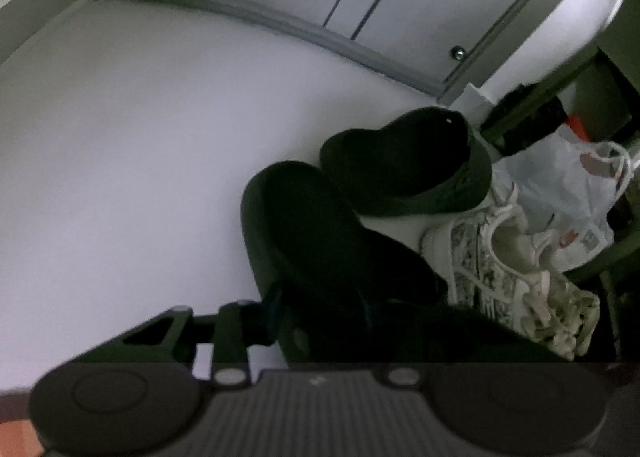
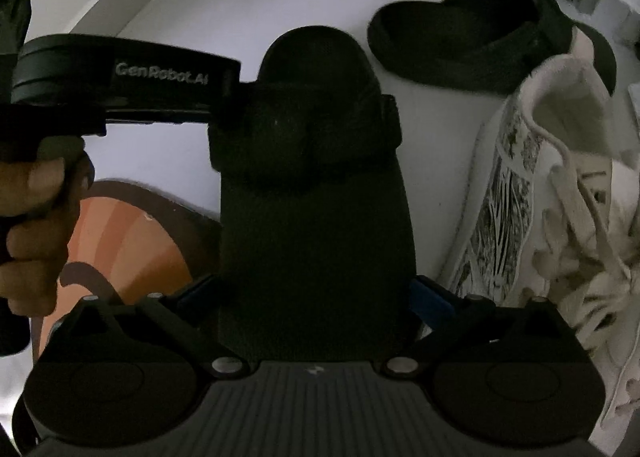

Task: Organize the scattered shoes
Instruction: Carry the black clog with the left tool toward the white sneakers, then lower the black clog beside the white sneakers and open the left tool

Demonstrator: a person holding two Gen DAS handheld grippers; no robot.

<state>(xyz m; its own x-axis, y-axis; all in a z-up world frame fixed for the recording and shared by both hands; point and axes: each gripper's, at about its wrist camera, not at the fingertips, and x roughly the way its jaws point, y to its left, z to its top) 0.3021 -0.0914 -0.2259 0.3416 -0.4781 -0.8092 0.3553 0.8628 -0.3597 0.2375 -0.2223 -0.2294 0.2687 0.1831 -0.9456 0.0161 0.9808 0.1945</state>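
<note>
2 black shoes (image 2: pixel 316 193) (image 2: pixel 472 53), 1 white sneaker (image 2: pixel 560 185).

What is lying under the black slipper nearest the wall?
Its heel end rests on the white patterned sneaker; the toe of the black slipper sits on the pale floor. Whatever else lies beneath stays hidden.

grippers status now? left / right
Left gripper: looks closed on the near slipper; too dark to be sure.
Right gripper: open wide, fingers either side of that slipper, not pressing it.
</note>
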